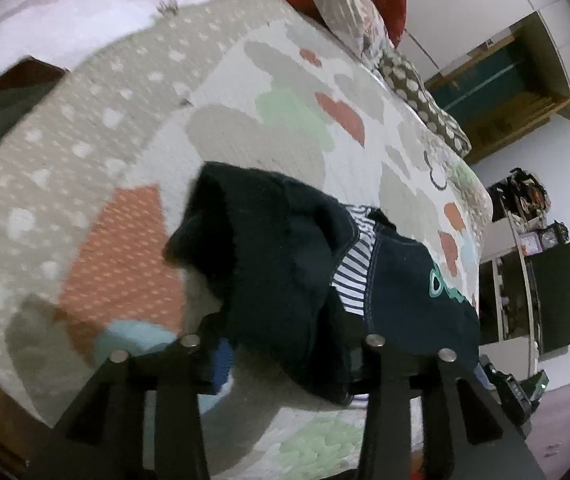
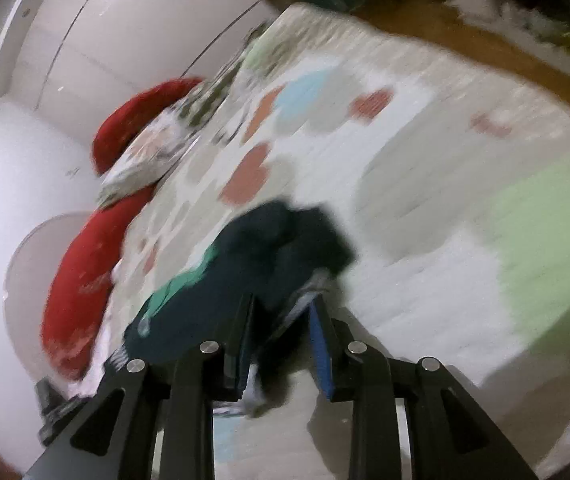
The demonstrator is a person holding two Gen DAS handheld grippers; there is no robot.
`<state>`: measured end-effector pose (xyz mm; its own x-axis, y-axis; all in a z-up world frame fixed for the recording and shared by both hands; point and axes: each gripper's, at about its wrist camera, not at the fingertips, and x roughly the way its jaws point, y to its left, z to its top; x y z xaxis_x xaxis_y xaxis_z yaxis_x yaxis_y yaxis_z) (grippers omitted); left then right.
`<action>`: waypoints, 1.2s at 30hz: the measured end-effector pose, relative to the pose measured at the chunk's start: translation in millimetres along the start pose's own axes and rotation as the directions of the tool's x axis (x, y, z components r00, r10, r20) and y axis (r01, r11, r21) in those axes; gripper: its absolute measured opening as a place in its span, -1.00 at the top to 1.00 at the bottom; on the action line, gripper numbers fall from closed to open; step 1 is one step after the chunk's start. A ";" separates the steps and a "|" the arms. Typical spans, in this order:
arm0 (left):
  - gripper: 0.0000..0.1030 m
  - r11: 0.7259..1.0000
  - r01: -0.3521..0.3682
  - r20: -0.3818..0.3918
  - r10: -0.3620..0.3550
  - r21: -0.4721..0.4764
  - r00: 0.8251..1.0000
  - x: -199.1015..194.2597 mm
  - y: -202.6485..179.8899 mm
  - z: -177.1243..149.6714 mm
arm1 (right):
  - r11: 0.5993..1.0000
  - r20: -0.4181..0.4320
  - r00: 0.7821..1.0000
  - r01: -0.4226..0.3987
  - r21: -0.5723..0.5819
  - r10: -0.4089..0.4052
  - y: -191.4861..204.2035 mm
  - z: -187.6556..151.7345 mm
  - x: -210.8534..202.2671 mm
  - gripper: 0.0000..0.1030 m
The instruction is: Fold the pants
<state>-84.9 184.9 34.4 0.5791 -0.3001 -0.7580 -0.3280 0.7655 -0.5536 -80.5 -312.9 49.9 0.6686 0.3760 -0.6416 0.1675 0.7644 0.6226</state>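
The pants are dark navy with a striped lining and a green print, bunched on a heart-patterned bedspread. In the left wrist view the cloth drapes over and between my left gripper fingers, whose jaws stand wide apart; the grip itself is hidden by cloth. In the blurred right wrist view the pants lie just ahead of my right gripper. Its jaws are partly apart with dark and striped cloth between them.
Red pillows and a patterned pillow lie at the head of the bed. White wardrobe doors, shelves and the floor stand beyond the bed's far side. A wooden bed edge shows.
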 end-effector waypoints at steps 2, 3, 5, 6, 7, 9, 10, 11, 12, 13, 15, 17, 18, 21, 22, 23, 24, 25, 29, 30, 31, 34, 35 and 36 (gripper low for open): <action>0.12 0.999 -0.036 0.039 0.036 -0.010 0.999 -12.7 2.4 -0.4 | 0.999 0.043 0.998 0.041 -0.002 -0.041 -3.2 6.1 -14.4 0.45; 0.11 0.999 -0.050 0.054 0.050 -0.012 0.997 -17.7 2.9 -0.4 | 0.999 0.056 0.997 0.046 -0.007 -0.046 -2.6 7.8 -19.1 0.45; 0.11 0.998 -0.062 0.080 0.062 -0.007 0.995 -32.1 3.3 -2.7 | 1.000 0.059 0.998 0.015 -0.023 -0.013 4.4 8.0 -25.9 0.45; 0.11 0.999 -0.053 0.082 0.053 -0.004 0.995 -36.3 3.0 -3.7 | 0.999 0.045 0.999 -0.023 -0.036 0.025 9.8 4.5 -27.4 0.45; 0.11 0.999 -0.036 0.082 0.036 0.000 0.996 -40.8 1.7 -5.6 | 0.997 0.029 0.998 -0.055 -0.049 0.056 13.8 3.2 -27.6 0.45; 0.11 1.000 0.000 0.067 -0.001 0.012 0.998 -46.9 -3.6 -11.4 | 0.988 -0.033 0.991 -0.130 -0.088 0.127 31.5 -6.7 -21.2 0.40; 0.10 1.000 0.022 0.054 -0.023 0.016 0.998 -47.8 -6.8 -15.4 | 0.982 -0.065 0.985 -0.163 -0.096 0.157 35.5 -11.9 -18.6 0.39; 0.09 0.999 0.049 0.033 -0.049 0.017 0.998 -46.4 -10.0 -19.8 | 0.973 -0.114 0.973 -0.211 -0.096 0.200 43.4 -19.5 -10.7 0.37; 0.07 0.997 0.069 0.010 -0.070 0.015 0.998 -43.5 -12.7 -23.5 | 0.967 -0.148 0.963 -0.241 -0.089 0.226 47.4 -24.8 -4.1 0.36; 0.07 0.996 0.093 -0.016 -0.093 0.010 0.996 -39.5 -14.5 -27.6 | 0.959 -0.194 0.947 -0.274 -0.073 0.256 51.5 -32.4 4.7 0.36; 0.06 0.990 0.139 -0.076 -0.140 -0.011 0.987 -26.9 -18.4 -36.5 | 0.945 -0.288 0.908 -0.325 -0.025 0.305 57.9 -49.6 24.9 0.35; 0.07 0.987 0.158 -0.118 -0.160 -0.027 0.980 -15.3 -20.4 -42.7 | 0.943 -0.339 0.886 -0.333 0.007 0.315 60.0 -62.3 39.4 0.35; 0.07 0.986 0.165 -0.135 -0.168 -0.032 0.977 -9.8 -22.6 -45.1 | 0.944 -0.358 0.880 -0.330 0.014 0.313 60.9 -67.1 45.4 0.34; 0.07 0.982 0.187 -0.160 -0.187 -0.017 0.969 0.2 -32.9 -48.4 | 0.949 -0.378 0.878 -0.316 0.004 0.294 63.9 -75.7 51.2 0.30; 0.12 0.984 0.181 -0.165 -0.178 0.000 0.970 2.7 -37.5 -49.0 | 0.950 -0.379 0.879 -0.312 0.002 0.289 64.7 -77.1 52.9 0.29; 0.22 0.985 0.171 -0.164 -0.166 0.015 0.972 4.4 -41.8 -49.4 | 0.950 -0.377 0.880 -0.311 0.005 0.290 65.9 -77.1 55.5 0.27; 0.55 0.987 0.161 -0.164 -0.155 0.024 0.974 5.5 -45.1 -49.3 | 0.951 -0.373 0.882 -0.309 0.007 0.289 65.8 -77.7 55.6 0.26; 0.84 0.988 0.152 -0.167 -0.144 0.036 0.975 6.1 -48.5 -49.6 | 0.951 -0.371 0.883 -0.308 0.008 0.289 64.9 -76.9 55.3 0.26; 0.95 0.989 0.139 -0.155 -0.129 0.058 0.980 4.6 -56.9 -49.2 | 0.943 -0.367 0.876 -0.332 0.013 0.313 65.2 -75.3 52.1 0.23; 0.96 0.989 0.138 -0.154 -0.127 0.058 0.980 4.8 -57.0 -48.2 | 0.941 -0.368 0.874 -0.338 0.014 0.319 63.4 -74.0 49.9 0.19; 0.97 0.989 0.137 -0.151 -0.127 0.058 0.980 4.6 -57.3 -48.1 | 0.938 -0.369 0.870 -0.345 0.016 0.326 63.3 -73.0 48.8 0.17; 0.97 0.988 0.139 -0.132 -0.130 0.061 0.983 0.8 -59.8 -45.0 | 0.921 -0.379 0.846 -0.386 0.052 0.376 63.3 -73.8 51.2 0.08; 0.97 0.988 0.142 -0.121 -0.134 0.063 0.984 -1.6 -60.8 -43.8 | 0.912 -0.383 0.833 -0.403 0.072 0.399 63.2 -74.2 52.5 0.03; 0.97 0.987 0.146 -0.109 -0.138 0.067 0.984 -4.8 -62.6 -42.3 | 0.904 -0.386 0.822 -0.418 0.093 0.420 62.6 -74.9 53.5 -0.05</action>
<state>-98.7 114.3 58.1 0.5337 -0.4636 -0.7072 -0.1890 0.7497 -0.6342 -88.5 -205.6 21.0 0.3402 0.8318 -0.4386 -0.0612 0.4850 0.8723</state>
